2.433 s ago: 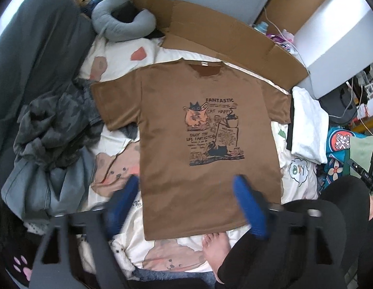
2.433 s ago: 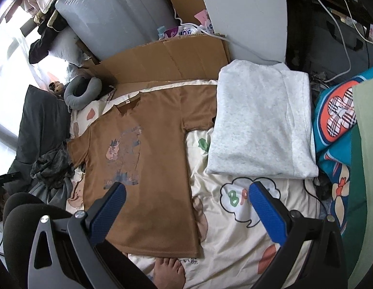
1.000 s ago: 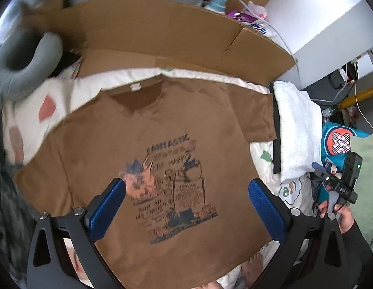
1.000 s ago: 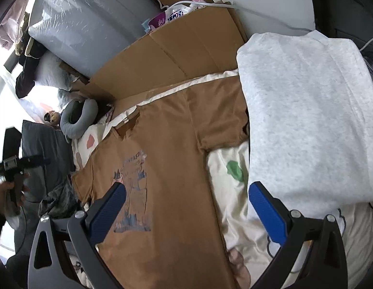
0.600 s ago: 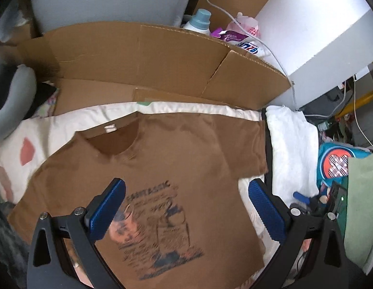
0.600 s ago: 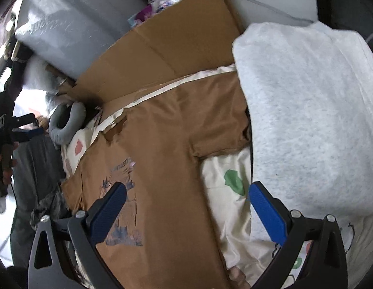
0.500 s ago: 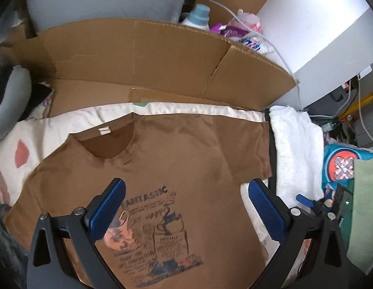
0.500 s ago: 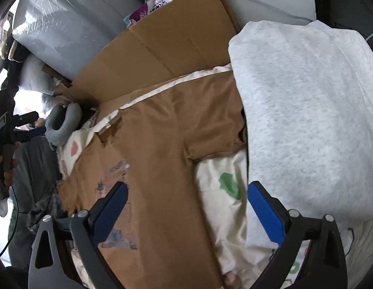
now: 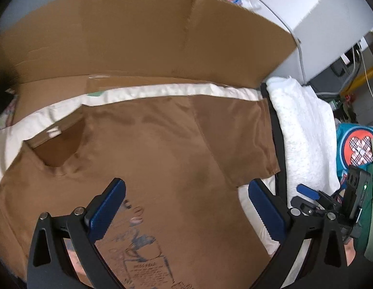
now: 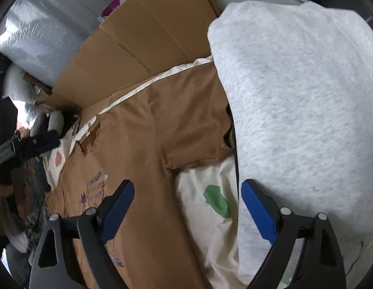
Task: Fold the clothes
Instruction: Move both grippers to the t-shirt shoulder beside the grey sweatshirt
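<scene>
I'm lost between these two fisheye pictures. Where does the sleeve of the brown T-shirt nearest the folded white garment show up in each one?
Left wrist view: the sleeve lies right of centre, its cuff beside the folded white garment.
Right wrist view: the sleeve lies at centre, its cuff meeting the same white garment.
Shared landmark: the cardboard standing behind the collar.

T-shirt (image 9: 150, 168) lies flat between cardboard (image 9: 138, 38) and folded garment (image 10: 302, 110).

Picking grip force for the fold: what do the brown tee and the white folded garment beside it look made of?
Brown tee: thin, smooth matte knit, probably cotton jersey; it lies flat with fine soft wrinkles. White folded garment: thicker heathered knit, probably sweatshirt fleece; bulky rounded folds, flecked nubbly surface.
</scene>
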`<action>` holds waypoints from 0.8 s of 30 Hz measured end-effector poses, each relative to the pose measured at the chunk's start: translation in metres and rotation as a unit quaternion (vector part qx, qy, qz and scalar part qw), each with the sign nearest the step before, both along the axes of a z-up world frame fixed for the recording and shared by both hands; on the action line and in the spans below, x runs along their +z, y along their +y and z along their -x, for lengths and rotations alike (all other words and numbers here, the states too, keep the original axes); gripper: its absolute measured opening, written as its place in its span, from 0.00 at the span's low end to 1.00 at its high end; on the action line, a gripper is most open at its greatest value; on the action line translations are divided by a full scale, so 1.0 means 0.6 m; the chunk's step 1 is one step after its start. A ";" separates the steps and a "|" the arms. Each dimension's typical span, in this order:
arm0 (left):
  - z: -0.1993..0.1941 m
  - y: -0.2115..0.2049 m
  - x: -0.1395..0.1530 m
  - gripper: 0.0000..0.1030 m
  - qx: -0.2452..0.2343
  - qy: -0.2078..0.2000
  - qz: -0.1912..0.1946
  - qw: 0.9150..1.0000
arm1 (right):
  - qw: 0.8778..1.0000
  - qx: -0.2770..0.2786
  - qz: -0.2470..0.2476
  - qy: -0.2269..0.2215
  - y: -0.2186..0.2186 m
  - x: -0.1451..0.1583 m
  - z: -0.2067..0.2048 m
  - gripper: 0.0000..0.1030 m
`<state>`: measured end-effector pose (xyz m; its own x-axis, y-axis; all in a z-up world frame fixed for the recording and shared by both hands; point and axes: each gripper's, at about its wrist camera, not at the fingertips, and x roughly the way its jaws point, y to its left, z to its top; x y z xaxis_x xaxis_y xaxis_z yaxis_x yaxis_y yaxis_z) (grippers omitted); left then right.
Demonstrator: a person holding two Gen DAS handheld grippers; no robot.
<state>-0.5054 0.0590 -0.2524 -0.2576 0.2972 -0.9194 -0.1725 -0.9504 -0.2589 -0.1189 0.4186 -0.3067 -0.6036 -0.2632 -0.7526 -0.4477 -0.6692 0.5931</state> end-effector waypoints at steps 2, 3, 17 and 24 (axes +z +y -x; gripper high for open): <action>0.000 0.019 -0.012 0.99 -0.016 0.006 0.005 1.000 | 1.000 -0.008 0.002 0.001 0.002 -0.007 0.003 0.83; 0.000 0.029 -0.017 0.99 -0.024 0.010 0.008 1.000 | 1.000 -0.011 0.001 0.001 0.001 -0.009 0.005 0.79; -0.027 0.074 -0.128 0.66 -0.055 -0.028 0.017 0.998 | 0.996 -0.085 -0.024 -0.022 -0.023 -0.047 0.040 0.50; -0.039 0.072 -0.147 0.52 -0.054 -0.036 -0.003 0.998 | 0.989 -0.120 -0.059 -0.061 -0.032 -0.063 0.061 0.48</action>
